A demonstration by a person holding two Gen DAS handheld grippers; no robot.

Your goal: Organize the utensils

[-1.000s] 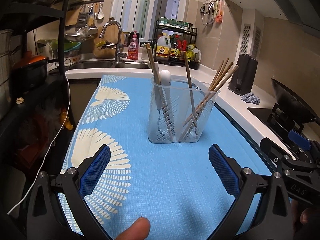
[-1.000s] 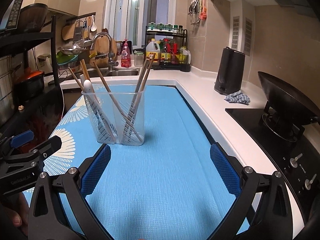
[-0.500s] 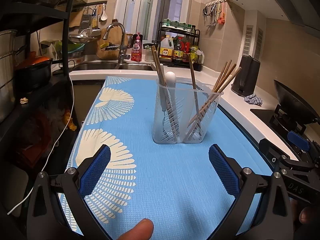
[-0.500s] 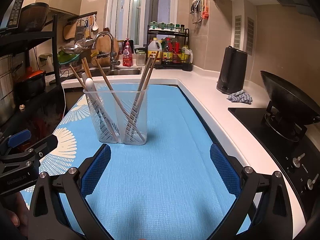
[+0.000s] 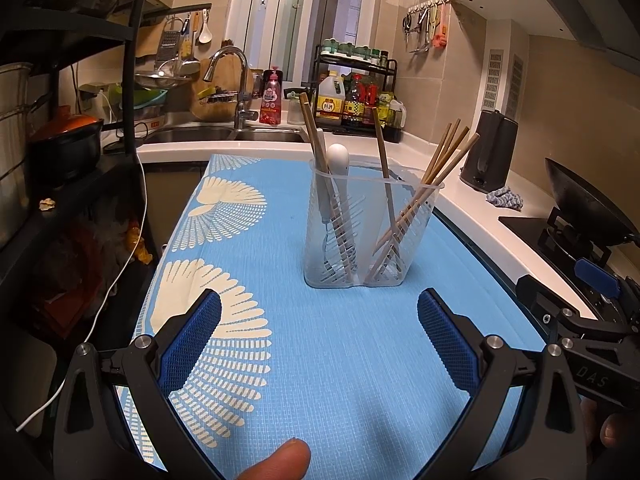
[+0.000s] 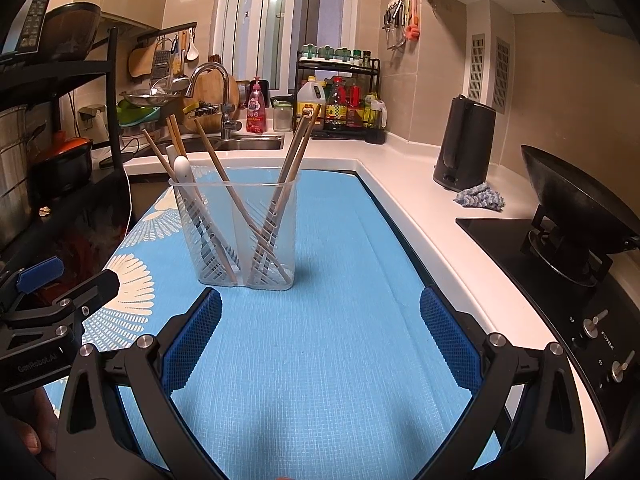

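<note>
Left gripper (image 5: 319, 322) and right gripper (image 6: 320, 320): jaws spread wide, nothing held. Clear utensil holder (image 5: 370, 232) stands upright on blue mat (image 5: 344, 380) ahead of both, apart from fingertips; chopsticks (image 5: 434, 184) and white spoon (image 5: 339, 160) inside.

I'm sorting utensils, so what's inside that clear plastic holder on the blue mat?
The clear holder has two compartments holding wooden chopsticks, plus a white spoon on the left side. Slotted walls blur the tips at the bottom.
</note>
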